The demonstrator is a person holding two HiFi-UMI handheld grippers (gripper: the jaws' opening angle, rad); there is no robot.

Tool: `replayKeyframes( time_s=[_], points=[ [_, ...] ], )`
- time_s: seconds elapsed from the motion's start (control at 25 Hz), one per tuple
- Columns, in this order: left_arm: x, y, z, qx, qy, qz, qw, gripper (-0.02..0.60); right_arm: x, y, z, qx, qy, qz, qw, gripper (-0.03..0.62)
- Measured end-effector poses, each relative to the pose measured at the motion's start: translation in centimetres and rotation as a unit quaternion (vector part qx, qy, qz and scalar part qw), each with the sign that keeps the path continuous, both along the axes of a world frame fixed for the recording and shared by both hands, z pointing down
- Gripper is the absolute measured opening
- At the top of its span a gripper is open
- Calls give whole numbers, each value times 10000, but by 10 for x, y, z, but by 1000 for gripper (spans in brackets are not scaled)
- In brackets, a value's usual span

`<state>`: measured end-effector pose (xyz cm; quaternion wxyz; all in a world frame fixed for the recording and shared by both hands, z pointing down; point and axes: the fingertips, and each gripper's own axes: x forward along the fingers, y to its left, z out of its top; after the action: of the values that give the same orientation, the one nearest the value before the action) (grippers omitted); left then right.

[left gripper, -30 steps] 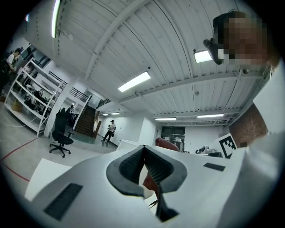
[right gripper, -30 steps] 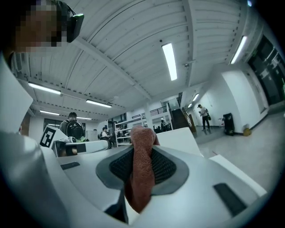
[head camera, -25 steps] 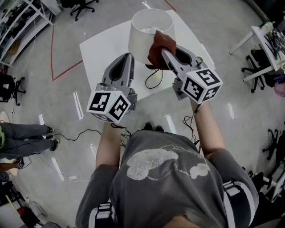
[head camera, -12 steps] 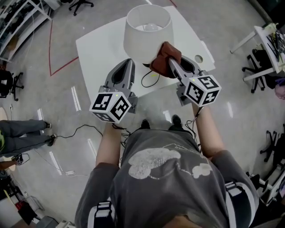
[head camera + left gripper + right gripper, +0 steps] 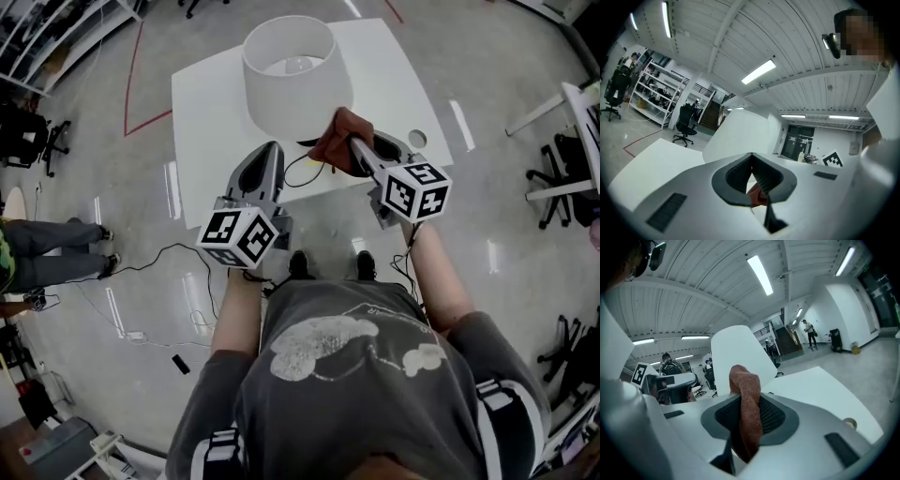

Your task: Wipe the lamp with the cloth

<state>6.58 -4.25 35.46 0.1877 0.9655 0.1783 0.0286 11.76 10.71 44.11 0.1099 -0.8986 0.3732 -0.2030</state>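
The lamp (image 5: 295, 75) with its white shade stands on the white table (image 5: 202, 103). My right gripper (image 5: 352, 142) is shut on a rust-brown cloth (image 5: 337, 139), which sits at the shade's lower right rim. In the right gripper view the cloth (image 5: 747, 404) hangs folded between the jaws, with the shade (image 5: 738, 352) just behind it. My left gripper (image 5: 267, 150) is shut and holds nothing, and it points at the shade's near side. In the left gripper view the shade (image 5: 740, 133) rises beyond the closed jaws.
The lamp's black cable (image 5: 302, 171) loops on the table near its front edge. A tape roll (image 5: 417, 139) lies at the table's right side. A person's legs (image 5: 52, 258) and floor cables are at the left, and office chairs and another table (image 5: 572, 112) at the right.
The right gripper has drawn the cloth down the shade's right side to its lower rim. The left gripper has stayed shut in front of the lamp.
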Motion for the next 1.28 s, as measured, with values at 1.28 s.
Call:
replayKeyframes(
  time_s=[1.28],
  points=[
    [24,28,-39,191,467,-755,9959,8,50,-6,-82,451,728,-923,9920,91]
  ],
)
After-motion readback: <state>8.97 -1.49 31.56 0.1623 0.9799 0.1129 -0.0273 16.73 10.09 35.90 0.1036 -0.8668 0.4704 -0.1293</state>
